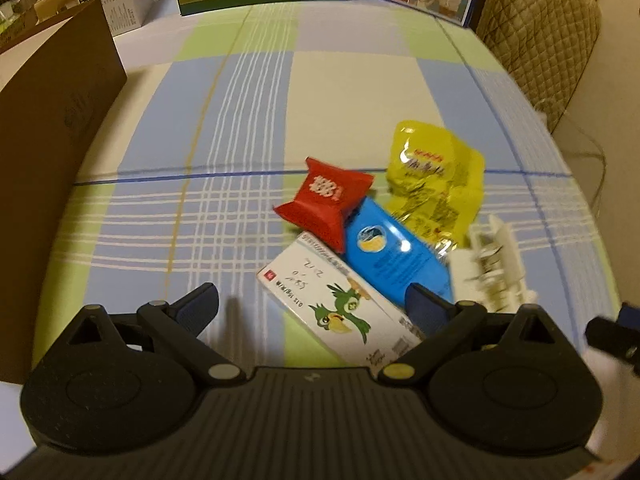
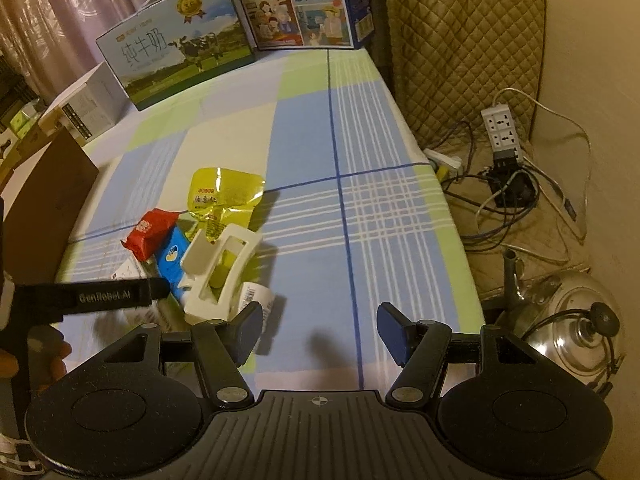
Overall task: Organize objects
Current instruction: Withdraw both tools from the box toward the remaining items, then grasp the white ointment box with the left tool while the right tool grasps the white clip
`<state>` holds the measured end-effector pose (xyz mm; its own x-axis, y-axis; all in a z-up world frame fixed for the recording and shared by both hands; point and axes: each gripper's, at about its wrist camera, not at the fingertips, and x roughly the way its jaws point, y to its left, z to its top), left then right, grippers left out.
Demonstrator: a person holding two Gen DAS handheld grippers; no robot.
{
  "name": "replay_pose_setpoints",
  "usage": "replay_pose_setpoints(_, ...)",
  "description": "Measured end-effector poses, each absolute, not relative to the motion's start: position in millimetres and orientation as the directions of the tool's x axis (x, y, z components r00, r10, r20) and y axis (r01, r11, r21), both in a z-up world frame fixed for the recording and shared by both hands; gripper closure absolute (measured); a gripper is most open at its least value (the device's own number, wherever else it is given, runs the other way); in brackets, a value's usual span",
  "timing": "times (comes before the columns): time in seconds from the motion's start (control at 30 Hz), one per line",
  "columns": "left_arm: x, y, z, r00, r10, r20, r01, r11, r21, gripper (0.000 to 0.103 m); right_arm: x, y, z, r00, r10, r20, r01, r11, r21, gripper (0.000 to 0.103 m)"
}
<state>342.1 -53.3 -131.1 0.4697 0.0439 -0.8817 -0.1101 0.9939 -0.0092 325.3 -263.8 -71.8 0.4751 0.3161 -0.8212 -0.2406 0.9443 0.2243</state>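
- Nothing looks sorted yet: the small things are lying in one loose heap on the checked counter, low and right of centre in the left wrist view.
- The heap is holding a red packet, a blue packet, a crinkled yellow packet, a white medicine box with a green bird on it and a white plastic hair clip, all touching or overlapping one another.
- The left gripper is hanging just over the near end of the medicine box with its jaws spread wide; the box is lying between and beyond the fingers, but no pad is pressing on it.
- The right gripper is standing about half open over bare cloth at the lower middle of its own view, with nothing between its jaws; the hair clip is just to the upper left of its left finger.
- A brown cardboard box is standing at the left edge of the counter; it may be where the things are meant to go, though I cannot tell.
- By my reckoning the work is only starting: every item is waiting to be lifted out, and the medicine box looks like the first pick.
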Motion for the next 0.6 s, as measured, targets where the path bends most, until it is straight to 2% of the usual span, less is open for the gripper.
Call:
replay_pose_setpoints(0.43,321.6,-10.6,-127.6,0.474,0.064,-0.878,-0.112,0.994,0.012,0.013,351.9,-226.7,-78.8,0.414,0.499,-0.761,-0.330,0.862,0.386,0.042)
replay_pose_setpoints(0.6,316.9,-5.9,-125.7,0.468,0.055,-0.882,-0.126,0.992,-0.005,0.013,368.7,-215.4,-91.5,0.378,0.512,-0.772,-0.309,0.855,0.416,0.042)
